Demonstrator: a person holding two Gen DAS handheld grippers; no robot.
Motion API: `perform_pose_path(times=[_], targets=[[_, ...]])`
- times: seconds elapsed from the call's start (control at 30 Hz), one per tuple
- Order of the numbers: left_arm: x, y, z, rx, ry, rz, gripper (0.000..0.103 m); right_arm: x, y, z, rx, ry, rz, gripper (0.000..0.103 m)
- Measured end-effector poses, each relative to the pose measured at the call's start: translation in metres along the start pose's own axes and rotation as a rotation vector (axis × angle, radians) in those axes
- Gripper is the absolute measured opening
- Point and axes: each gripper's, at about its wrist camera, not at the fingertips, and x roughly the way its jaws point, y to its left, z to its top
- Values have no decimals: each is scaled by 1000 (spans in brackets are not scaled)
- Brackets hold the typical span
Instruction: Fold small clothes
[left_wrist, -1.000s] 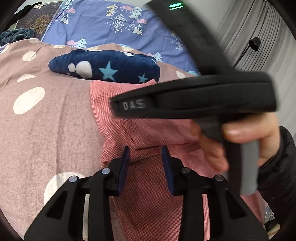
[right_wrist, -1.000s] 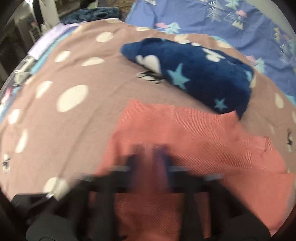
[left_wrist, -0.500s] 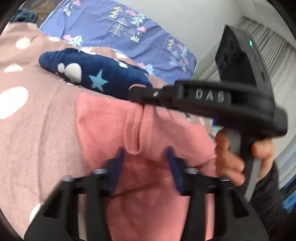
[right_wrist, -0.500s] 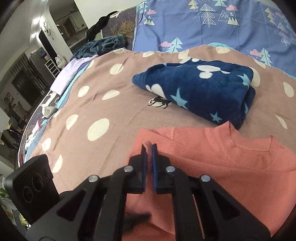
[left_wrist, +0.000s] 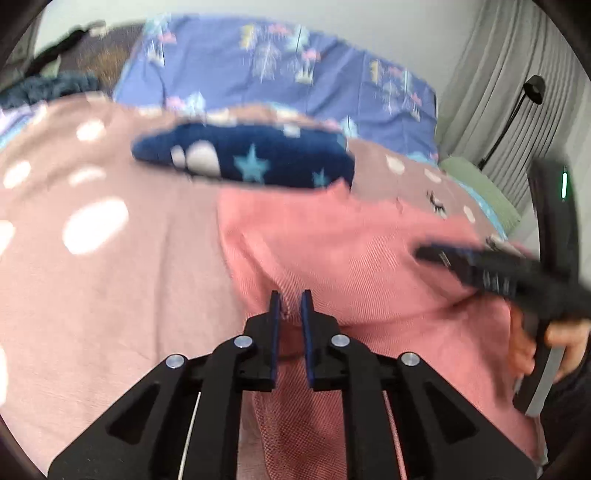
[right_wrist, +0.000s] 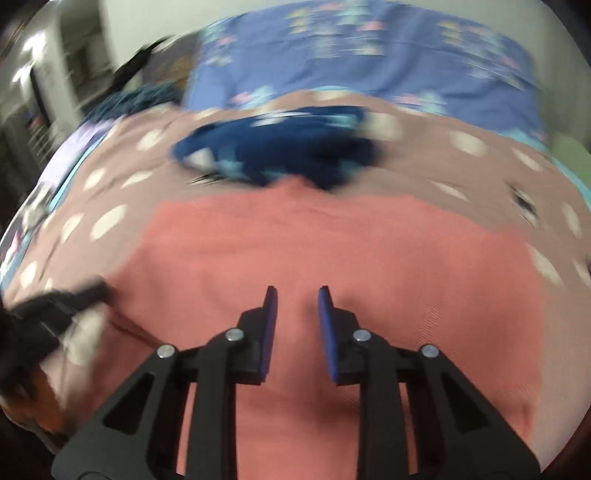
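Pink top (left_wrist: 351, 251): woven cloth, fine ribbed texture, matt; bedspread (left_wrist: 110, 277): dotted cloth, soft matt weave; navy star blanket (left_wrist: 251, 162): plush fleece; left gripper (left_wrist: 290, 306): matt black plastic, shiny metal rivets, blue pads; curtain (left_wrist: 491, 92): grey pleated cloth.

The left tongs (left_wrist: 290, 308) point forward with their blue-padded fingers (left_wrist: 274, 325) drawn close, a narrow gap between them pinching a fold of fabric. The right tongs (right_wrist: 297, 304) stand with jaws apart, gripping nothing. The right hand (left_wrist: 543, 347) wraps its handle.
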Motion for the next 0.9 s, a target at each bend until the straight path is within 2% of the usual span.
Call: perform_pose_path(times=[0.07,0.1,0.13,0.17,0.2,0.23,0.27,0.37,0.5,0.57,0.6,0.63,0.67,0.7,0.73,0.77,0.8,0.87,0.9], targets=[[-6,-11,5,20,-32,-38,10,-11,-38,-20,116,-31,-33,24],[-1,-19,6,29,-23,-71,11,-8,-54,-29,164,-11,-61,20],[9,-24,6,32,8,-80,11,-2,-64,-34,192,14,-71,14],[21,-26,5,33,46,-72,12,4,-73,-40,214,21,-42,14],[43,-28,4,37,106,-34,12,6,-80,-45,222,7,-7,13],[60,-29,-2,43,152,19,12,4,-80,-46,212,1,-5,13],[68,-27,-7,39,147,23,11,1,-78,-45,191,2,-16,13],[63,-20,-2,12,139,-16,13,-11,-80,-39,162,-16,-44,13],[64,-14,-4,-24,135,-51,13,-29,-116,-12,279,-98,-59,16],[63,-14,-2,-14,134,-43,14,-25,-137,12,310,-98,-104,23],[62,-15,-2,-3,133,-37,15,-20,-144,18,311,-82,-123,42],[61,-18,-3,5,131,-34,17,-5,-151,28,297,-28,-144,59],[61,-18,-2,13,130,-33,19,13,-158,32,282,39,-144,58],[61,-20,-5,19,129,-31,19,24,-162,32,278,63,-154,38],[62,-23,-7,23,129,-29,20,40,-170,28,259,79,-245,31],[62,-25,-9,25,128,-28,20,47,-179,24,248,46,-316,31],[62,-25,-9,27,128,-28,20,46,-187,20,280,19,-330,31],[61,-25,-10,28,128,-28,20,36,-206,12,416,-31,-276,27],[61,-25,-10,26,128,-29,20,30,-207,10,428,-48,-274,20]])
